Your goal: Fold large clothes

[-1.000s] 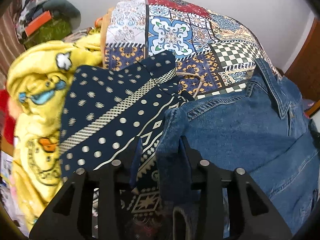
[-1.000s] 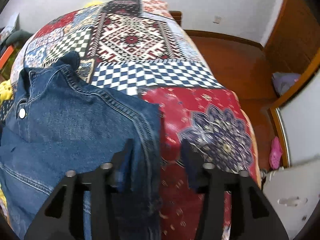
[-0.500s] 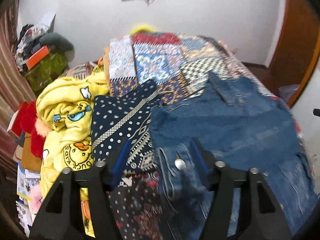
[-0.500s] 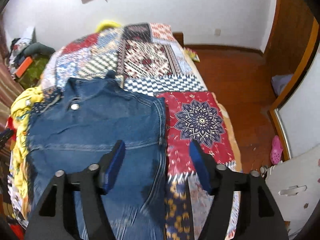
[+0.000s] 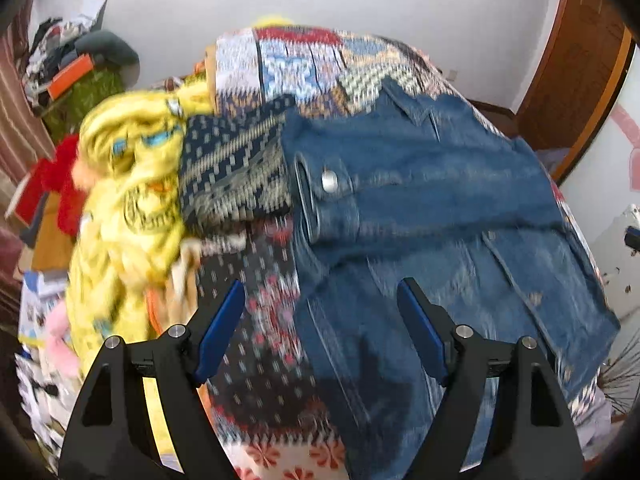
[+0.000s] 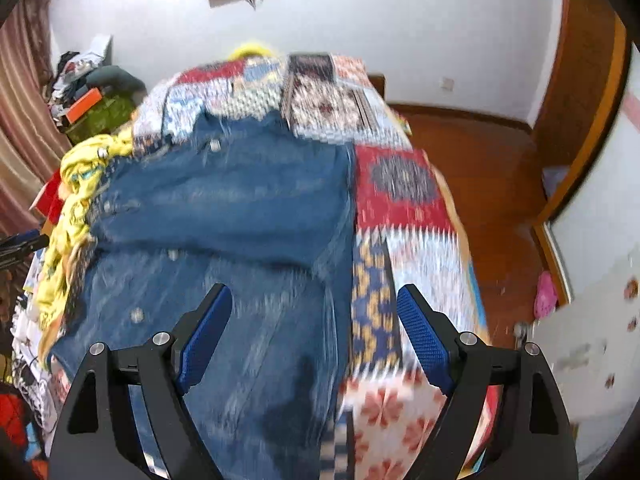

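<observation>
A blue denim jacket [image 5: 420,208] lies spread on the patchwork bed cover [image 5: 304,64], collar at the far end, one sleeve cuff with a metal button [image 5: 329,181] folded across its left side. It also shows in the right wrist view [image 6: 240,216]. My left gripper [image 5: 320,320] is open and empty, held above the jacket's near left edge. My right gripper [image 6: 314,324] is open and empty, above the jacket's near right edge. Both views are motion-blurred.
A navy patterned cloth [image 5: 236,164] and a yellow cartoon blanket [image 5: 132,184] lie left of the jacket. Clutter is piled at the far left by the wall [image 5: 76,72]. Wooden floor [image 6: 480,168] and a wooden door frame [image 6: 580,80] are to the right.
Both grippers let go of the jacket, opened wide and pulled back and up from it. The sleeve now lies folded over the jacket.
</observation>
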Demonstrator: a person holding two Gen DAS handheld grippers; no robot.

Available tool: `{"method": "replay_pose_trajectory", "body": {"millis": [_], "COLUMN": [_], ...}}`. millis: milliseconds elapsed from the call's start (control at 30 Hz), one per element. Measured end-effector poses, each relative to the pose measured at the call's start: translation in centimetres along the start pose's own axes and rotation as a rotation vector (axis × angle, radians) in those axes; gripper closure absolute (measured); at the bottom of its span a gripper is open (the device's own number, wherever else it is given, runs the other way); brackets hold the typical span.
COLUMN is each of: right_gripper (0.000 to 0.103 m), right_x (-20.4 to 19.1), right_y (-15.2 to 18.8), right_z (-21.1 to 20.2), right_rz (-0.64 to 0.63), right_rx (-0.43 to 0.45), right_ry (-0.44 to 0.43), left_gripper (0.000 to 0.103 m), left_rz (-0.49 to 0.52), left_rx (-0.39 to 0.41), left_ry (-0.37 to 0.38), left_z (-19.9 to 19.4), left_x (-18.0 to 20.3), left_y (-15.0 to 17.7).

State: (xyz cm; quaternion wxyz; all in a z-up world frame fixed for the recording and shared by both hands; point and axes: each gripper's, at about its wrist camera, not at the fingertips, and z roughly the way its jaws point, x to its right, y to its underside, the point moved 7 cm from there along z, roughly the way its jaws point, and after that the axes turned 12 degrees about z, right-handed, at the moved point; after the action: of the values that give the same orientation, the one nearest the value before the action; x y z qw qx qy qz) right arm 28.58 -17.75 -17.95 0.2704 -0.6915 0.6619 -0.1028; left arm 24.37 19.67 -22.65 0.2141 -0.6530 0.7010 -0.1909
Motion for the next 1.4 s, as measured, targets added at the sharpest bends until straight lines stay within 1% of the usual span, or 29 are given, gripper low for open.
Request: {"method": "replay_pose_trajectory", "body": {"millis": [67,167,267,300,333,433,467,533,600,633,667,700,733,767,800,833,867,900,933,967,1000,1033,1100,1167,1233,1267,1333,1400], "right_gripper": [0.021,0.021,0.021,0.021,0.021,0.021,0.021,0.021,0.025,0.029,0.032,0.038,0.043,0.045,0.047,0.048,0.052,0.059,0.063,0.07,0.074,0.077,0.083,0.086,0.087,0.087,0.088,0.088], "right_x": [0.8,2.1,3.2,3.4,3.6,3.7,3.5,3.2,2.7,2.4,2.1,1.6,1.1,0.8,0.5,0.4,0.3,0.2,0.2,0.0,-0.1,-0.2,-0.4,-0.3,-0.5,-0.6,-0.9,-1.3], "right_y": [1.9,4.3,6.2,6.7,7.3,8.5,9.0,9.5,9.7,9.9,10.0,10.1,10.5,10.6,10.6,10.5,10.3,10.3,10.2,10.3,10.2,10.2,10.0,9.8,9.2,8.9,8.1,6.9], "right_z": [0.4,1.0,1.7,1.9,2.1,2.7,2.9,3.3,3.5,3.4,3.4,3.6,3.7,4.0,4.2,4.4,4.5,4.7,4.8,4.8,4.8,4.7,4.4,4.0,3.8,3.7,3.3,2.9], "right_rz": [0.024,0.06,0.094,0.109,0.125,0.16,0.165,0.167,0.168,0.166,0.166,0.166,0.163,0.156,0.148,0.145,0.145,0.144,0.144,0.143,0.142,0.139,0.13,0.126,0.124,0.12,0.119,0.083], "right_rx": [-0.035,-0.069,-0.107,-0.119,-0.131,-0.158,-0.169,-0.192,-0.204,-0.207,-0.214,-0.227,-0.239,-0.246,-0.242,-0.237,-0.235,-0.238,-0.238,-0.237,-0.242,-0.246,-0.248,-0.25,-0.246,-0.242,-0.23,-0.191], "right_ry": [-0.005,0.025,0.036,0.032,0.023,-0.005,-0.01,-0.022,-0.051,-0.065,-0.084,-0.109,-0.127,-0.128,-0.115,-0.112,-0.111,-0.108,-0.111,-0.114,-0.12,-0.131,-0.149,-0.168,-0.185,-0.194,-0.217,-0.222], "left_gripper": [0.025,0.025,0.025,0.025,0.025,0.025,0.025,0.025,0.025,0.025,0.025,0.025,0.025,0.029,0.036,0.038,0.043,0.051,0.056,0.068,0.075,0.077,0.086,0.091,0.092,0.092,0.092,0.093], "left_rz": [-0.01,-0.039,-0.108,-0.129,-0.168,-0.234,-0.263,-0.304,-0.347,-0.365,-0.393,-0.399,-0.397,-0.394,-0.39,-0.386,-0.387,-0.39,-0.389,-0.382,-0.363,-0.337,-0.27,-0.197,-0.143,-0.136,-0.133,-0.153], "left_rx": [-0.031,-0.083,-0.138,-0.144,-0.159,-0.198,-0.222,-0.237,-0.24,-0.244,-0.251,-0.249,-0.241,-0.235,-0.227,-0.224,-0.221,-0.217,-0.217,-0.217,-0.21,-0.195,-0.172,-0.135,-0.09,-0.075,-0.023,0.022], "left_ry": [0.028,0.07,0.128,0.14,0.168,0.233,0.253,0.29,0.328,0.343,0.374,0.389,0.404,0.409,0.41,0.409,0.4,0.395,0.375,0.355,0.339,0.318,0.27,0.219,0.178,0.174,0.171,0.197], "left_z": [0.4,1.2,2.2,2.3,2.6,3.1,3.4,3.4,3.3,3.3,3.4,3.3,3.2,3.1,3.0,2.9,2.9,2.8,2.8,2.7,2.4,2.1,1.5,0.8,-0.3,-0.7,-1.8,-2.6], "left_x": [0.5,1.3,2.1,2.2,2.5,3.3,3.6,3.9,4.2,4.3,4.7,5.0,5.5,5.8,6.2,6.5,6.5,6.6,6.3,6.1,6.1,6.2,6.2,6.4,6.8,6.7,6.3,5.8], "left_y": [1.8,4.7,7.7,8.2,9.3,11.5,12.4,13.4,14.0,14.1,14.4,14.5,14.6,14.6,14.5,14.4,14.2,14.0,13.8,13.7,13.3,12.8,11.5,10.4,8.7,8.1,5.9,4.1]}}
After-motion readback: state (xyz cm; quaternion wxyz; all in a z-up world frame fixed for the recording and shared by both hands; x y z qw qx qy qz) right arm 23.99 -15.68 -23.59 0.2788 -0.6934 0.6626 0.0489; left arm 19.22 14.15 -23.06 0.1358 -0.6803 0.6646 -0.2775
